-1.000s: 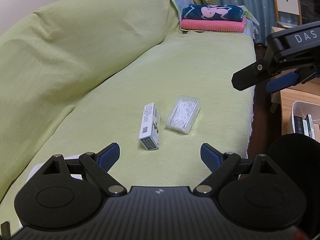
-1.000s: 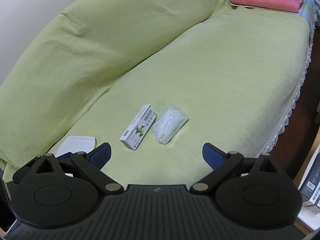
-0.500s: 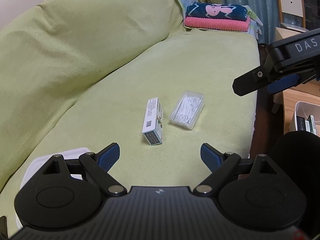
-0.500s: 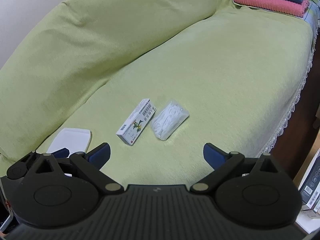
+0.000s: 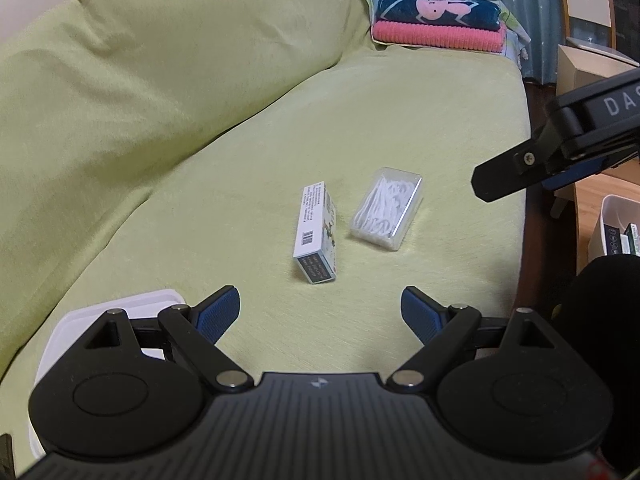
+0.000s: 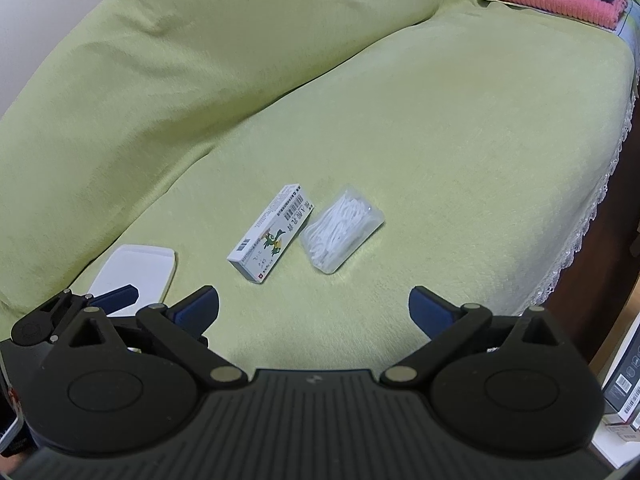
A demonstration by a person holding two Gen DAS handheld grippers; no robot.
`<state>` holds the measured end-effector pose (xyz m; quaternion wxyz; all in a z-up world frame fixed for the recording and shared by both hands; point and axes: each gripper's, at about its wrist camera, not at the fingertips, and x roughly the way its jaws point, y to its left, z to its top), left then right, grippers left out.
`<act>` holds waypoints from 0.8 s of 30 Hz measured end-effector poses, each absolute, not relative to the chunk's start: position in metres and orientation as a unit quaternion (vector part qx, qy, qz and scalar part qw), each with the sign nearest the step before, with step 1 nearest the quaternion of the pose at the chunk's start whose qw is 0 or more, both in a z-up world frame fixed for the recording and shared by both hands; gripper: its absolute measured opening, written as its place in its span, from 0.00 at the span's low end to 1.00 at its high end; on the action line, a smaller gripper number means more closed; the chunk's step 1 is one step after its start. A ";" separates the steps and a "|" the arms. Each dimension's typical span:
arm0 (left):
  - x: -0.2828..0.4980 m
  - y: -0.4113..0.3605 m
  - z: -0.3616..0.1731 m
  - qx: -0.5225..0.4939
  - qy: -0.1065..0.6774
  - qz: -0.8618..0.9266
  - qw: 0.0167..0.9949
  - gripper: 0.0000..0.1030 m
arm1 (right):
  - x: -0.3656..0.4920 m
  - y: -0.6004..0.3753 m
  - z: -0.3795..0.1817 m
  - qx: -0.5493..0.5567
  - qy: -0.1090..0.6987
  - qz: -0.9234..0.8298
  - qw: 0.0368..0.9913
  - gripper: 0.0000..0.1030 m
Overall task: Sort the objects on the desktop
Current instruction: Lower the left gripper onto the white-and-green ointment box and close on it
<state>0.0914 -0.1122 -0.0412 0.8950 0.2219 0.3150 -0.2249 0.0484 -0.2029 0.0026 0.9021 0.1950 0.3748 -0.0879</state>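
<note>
Two things lie side by side near the middle of the sofa seat [image 6: 460,128], which is covered in a pale green throw: a small printed medicine box [image 6: 271,233] with a barcode and a green figure on its face, and just beside it, toward the seat's front edge, a clear plastic case of white floss picks [image 6: 341,233]. The two do not quite touch. A white lid-like tray [image 6: 138,270] rests flat on the seat nearer the backrest, well apart from the pair. The left gripper [image 5: 320,312] hovers over the seat with its jaws spread wide and nothing between them, the medicine box just ahead of its blue fingertips [image 5: 219,312]. The right gripper [image 6: 314,308] hangs likewise above the seat, jaws wide apart and empty, both items ahead of it. At the far end of the sofa sits a folded stack, a pink towel [image 5: 438,37] under a dark blue one with a pink cartoon figure [image 5: 438,9]. Past the front edge of the seat, a white bin [image 5: 612,224] holding small boxes stands on a wooden surface.
</note>
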 end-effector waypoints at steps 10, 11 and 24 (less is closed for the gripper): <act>0.131 -0.112 -0.055 0.211 0.331 -0.229 0.891 0.77 | 0.065 -0.207 -0.004 0.205 0.376 -0.090 0.899 0.98; 0.135 -0.113 -0.057 0.209 0.333 -0.231 0.890 0.76 | 0.067 -0.208 -0.005 0.207 0.376 -0.090 0.899 0.98; 0.185 -0.132 -0.084 0.182 0.369 -0.247 0.877 0.39 | 0.092 -0.219 -0.019 0.224 0.377 -0.089 0.894 0.98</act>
